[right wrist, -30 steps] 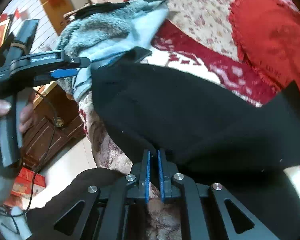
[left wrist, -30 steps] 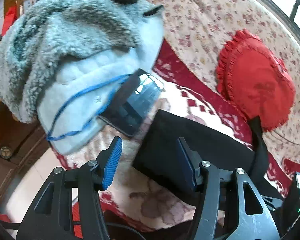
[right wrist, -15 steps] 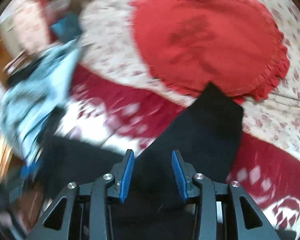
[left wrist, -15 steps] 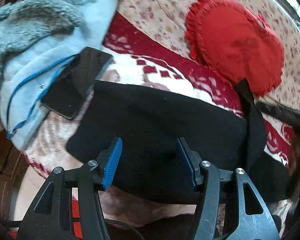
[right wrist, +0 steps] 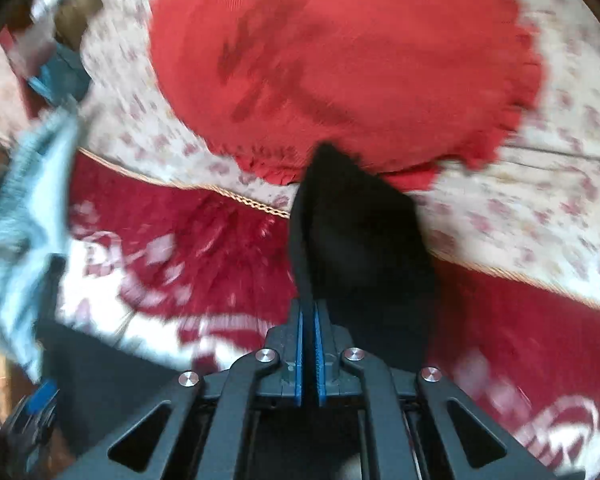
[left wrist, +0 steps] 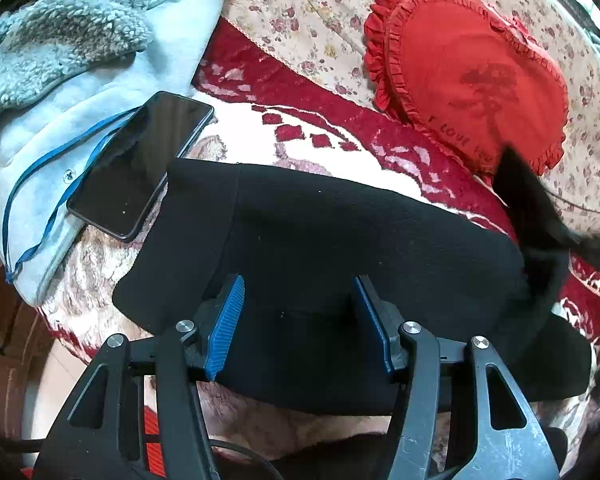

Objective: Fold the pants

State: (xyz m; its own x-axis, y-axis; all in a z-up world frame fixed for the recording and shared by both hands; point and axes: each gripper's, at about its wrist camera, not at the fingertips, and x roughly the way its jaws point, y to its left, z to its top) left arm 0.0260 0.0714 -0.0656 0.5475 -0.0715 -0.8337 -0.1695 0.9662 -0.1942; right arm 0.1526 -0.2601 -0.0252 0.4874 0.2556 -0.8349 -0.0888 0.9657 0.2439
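The black pants [left wrist: 340, 248] lie folded across the red-and-white patterned blanket [left wrist: 300, 132]. My left gripper [left wrist: 300, 320] is open, its blue pads just above the near part of the pants. My right gripper [right wrist: 309, 320] is shut on a raised end of the black pants [right wrist: 360, 240], which stands up in front of the red cushion; that end also shows at the right of the left wrist view [left wrist: 528, 204]. The right wrist view is motion-blurred.
A black phone [left wrist: 140, 164] lies at the pants' left edge, on a pale blue fleece jacket [left wrist: 60, 80]. A red heart-shaped frilled cushion [left wrist: 472, 72] rests on the floral cover [left wrist: 300, 8] behind. The bed edge and floor are at the lower left.
My right gripper went from shut to open and is shut again, now on the pants' far end, lifting it. My left gripper moved right over the pants and stayed open.
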